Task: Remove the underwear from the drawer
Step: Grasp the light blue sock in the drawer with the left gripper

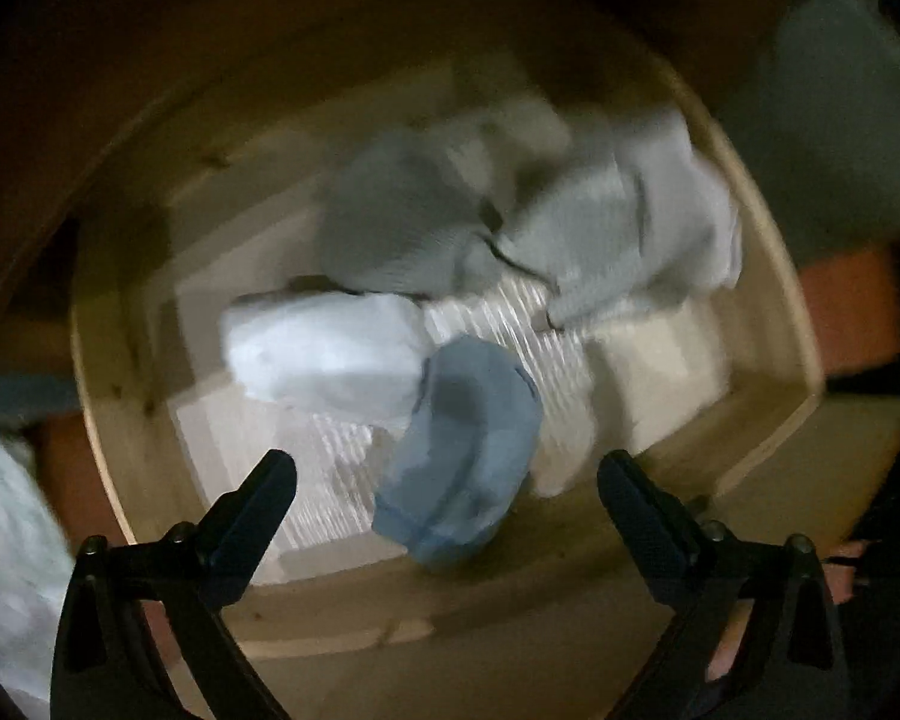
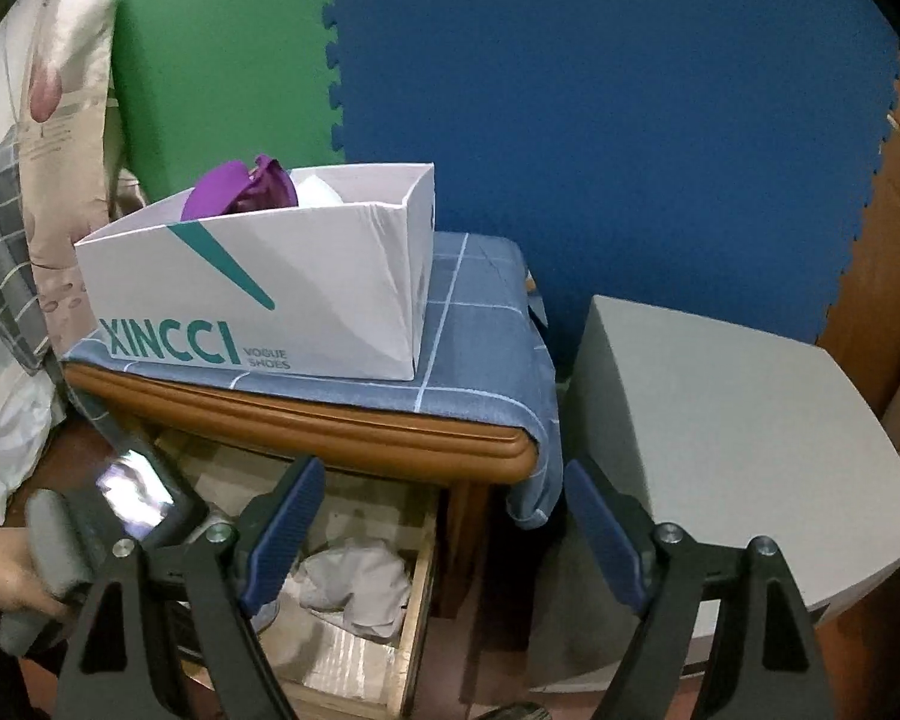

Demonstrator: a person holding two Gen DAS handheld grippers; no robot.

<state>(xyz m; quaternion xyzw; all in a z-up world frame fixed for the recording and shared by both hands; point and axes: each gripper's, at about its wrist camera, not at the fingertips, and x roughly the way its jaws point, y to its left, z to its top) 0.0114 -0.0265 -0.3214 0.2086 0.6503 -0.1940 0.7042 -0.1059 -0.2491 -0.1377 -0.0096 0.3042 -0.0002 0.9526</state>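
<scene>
Left gripper [image 1: 447, 483]: black fingers spread wide, nothing between the pads, pointing down into the open wooden drawer [image 1: 150, 396]; view blurred.

Blue underwear [image 1: 462, 456]: crumpled, at the near end of the drawer, below the gap between the left fingers; contact cannot be told.

White underwear [image 1: 324, 348]: folded bundle just left of and beyond the blue piece, touching it.

Grey garments [image 1: 606, 228]: two rumpled pieces at the far end of the drawer, on a pale lining.

Right gripper [image 2: 444, 516]: blue-padded fingers wide apart, empty, held above the drawer's right edge.

Hand [image 2: 6, 576]: at the near left in the right wrist view, gripping the grey handle of the left tool.

Nightstand [image 2: 330, 432]: brown top edge above the drawer, covered by a blue checked cloth [image 2: 480, 324].

Shoe box [image 2: 258, 294]: white, marked XINCCI, standing on the cloth; purple garment [image 2: 240, 186] showing over its rim.

Grey cabinet [image 2: 720, 420]: right of the nightstand.

Foam mats [image 2: 570, 90]: blue and green, against the far wall.
</scene>
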